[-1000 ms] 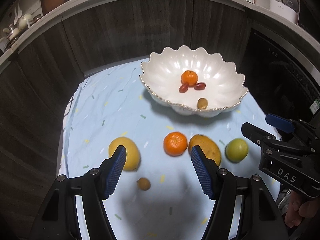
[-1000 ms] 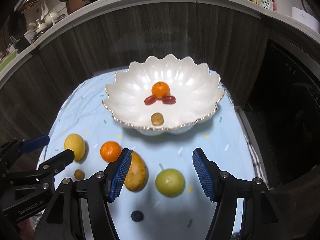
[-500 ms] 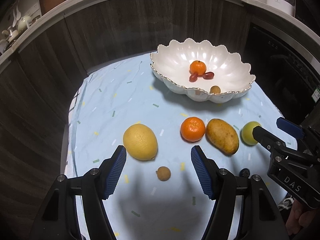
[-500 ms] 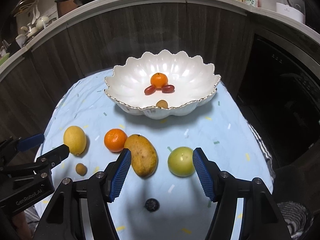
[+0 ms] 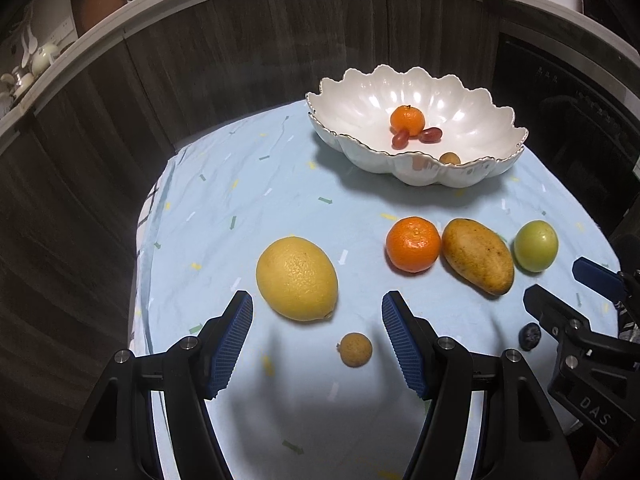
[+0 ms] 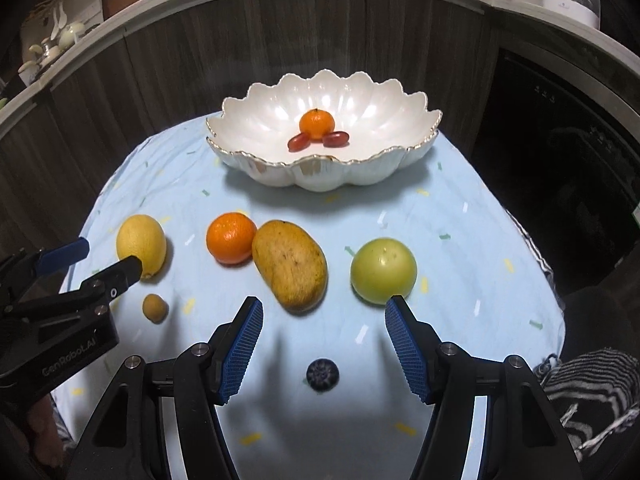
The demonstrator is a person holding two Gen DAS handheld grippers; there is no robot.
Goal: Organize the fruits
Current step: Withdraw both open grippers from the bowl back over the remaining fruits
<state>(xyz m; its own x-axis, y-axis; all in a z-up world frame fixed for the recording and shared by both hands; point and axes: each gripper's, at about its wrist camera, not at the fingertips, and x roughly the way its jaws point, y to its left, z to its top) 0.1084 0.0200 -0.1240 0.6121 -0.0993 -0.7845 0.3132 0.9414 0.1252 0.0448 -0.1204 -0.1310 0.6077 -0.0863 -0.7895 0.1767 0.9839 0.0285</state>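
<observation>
Six fruits are lying loose on the pale blue cloth (image 6: 472, 216): a lemon (image 5: 297, 278), an orange (image 5: 413, 244) touching a mango (image 5: 477, 261), a green apple (image 5: 535, 245), a small brown longan (image 5: 354, 349) and a blueberry (image 6: 322, 374). In the left wrist view the lemon is sitting at the centre, the orange, mango and apple are lining up toward 3 o'clock, and the longan is lying at 5 o'clock, just beside the right blue pad. The scalloped white bowl (image 5: 464, 172) is standing at 1 o'clock, holding a small mandarin (image 5: 407, 120), two red grapes (image 5: 430, 134) and another longan (half hidden behind the rim). The left gripper (image 5: 317, 318) is hovering with jaws spread wide, holding nothing. The right gripper (image 6: 323, 322) is also gaping wide and empty, with the blueberry lying between its fingers and the mango and apple just beyond their tips.
</observation>
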